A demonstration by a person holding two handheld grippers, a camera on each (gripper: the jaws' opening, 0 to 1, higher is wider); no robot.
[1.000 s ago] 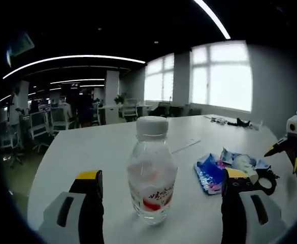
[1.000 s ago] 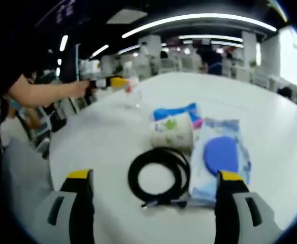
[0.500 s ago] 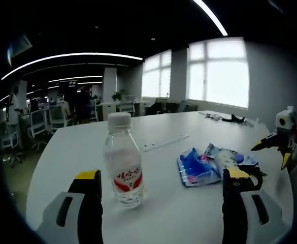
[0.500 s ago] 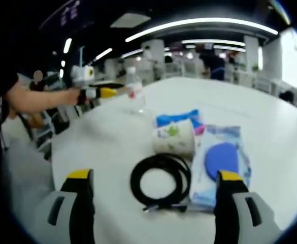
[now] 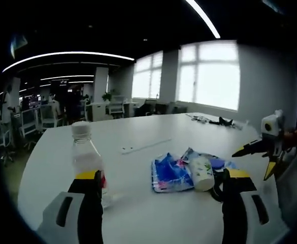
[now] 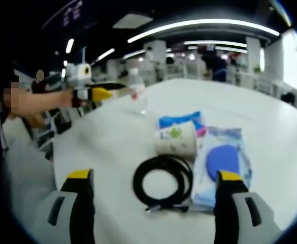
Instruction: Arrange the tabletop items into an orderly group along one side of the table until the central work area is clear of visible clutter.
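Note:
A clear water bottle (image 5: 86,158) with a white cap and red label stands upright at the left, partly behind my left jaw. My left gripper (image 5: 163,175) is open, with nothing between its jaws. Beyond it lie a blue packet (image 5: 171,175) and a white printed cup (image 5: 201,173) on its side. My right gripper (image 6: 154,176) is open just above a black cable coil (image 6: 163,183). Behind the coil are the cup (image 6: 176,138), the blue packet (image 6: 181,120) and a clear bag with a blue disc (image 6: 223,157). The bottle (image 6: 137,91) stands farther back, close to the left gripper (image 6: 100,93).
The white table (image 5: 148,218) is broad, with bare surface on the near side of the items. A thin white strip (image 5: 143,147) lies farther back, and small dark objects (image 5: 217,121) sit at the far edge. A person's arm (image 6: 46,99) holds the left gripper. Office chairs stand beyond the table.
The left gripper has backed away from the bottle and swung right: the bottle was between its jaws and is now off to the left. The right gripper has barely moved.

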